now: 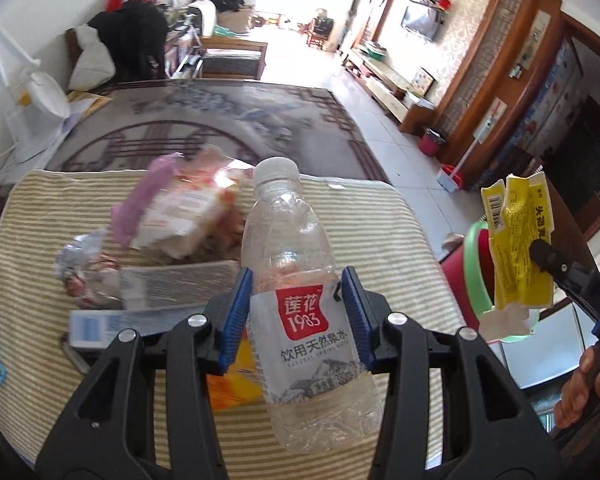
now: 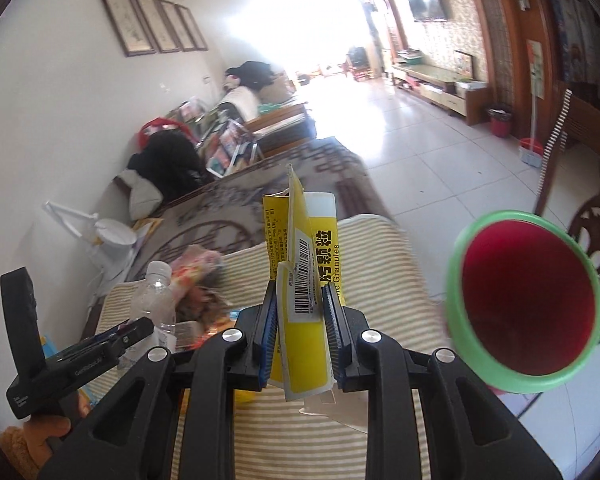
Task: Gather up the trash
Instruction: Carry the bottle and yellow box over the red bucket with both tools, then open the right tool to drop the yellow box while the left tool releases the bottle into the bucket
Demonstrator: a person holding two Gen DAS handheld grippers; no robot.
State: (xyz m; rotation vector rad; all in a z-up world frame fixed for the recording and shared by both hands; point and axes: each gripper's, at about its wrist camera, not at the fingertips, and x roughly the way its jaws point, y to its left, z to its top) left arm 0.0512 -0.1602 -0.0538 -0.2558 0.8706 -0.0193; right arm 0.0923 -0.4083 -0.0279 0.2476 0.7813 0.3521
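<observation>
Two grippers in view, each loaded. Left gripper (image 1: 298, 312): blue-padded fingers (image 1: 236, 316) clamped on the labelled middle of a clear plastic water bottle with a white cap and red-and-white label (image 1: 296, 264), bottle lifted above the table and leaning slightly, cap end pointing away. Same bottle (image 2: 150, 304) visible at lower left in the right wrist view, beside the left gripper's black body. Right gripper (image 2: 300, 312): fingers narrowed onto a flattened yellow cardboard box with a barcode and black print (image 2: 304, 280), box standing up between the pads. Just to its right, a red bin with a light green rim (image 2: 528, 300), mouth open toward the camera, off the table edge. On the beige striped tablecloth (image 1: 380, 216): a blurred pink-and-white plastic bag (image 1: 172, 208), crumpled silver foil wrapper (image 1: 86, 264), a flat blue-and-white carton (image 1: 100, 326), an orange packet (image 1: 236, 384) under the bottle.
</observation>
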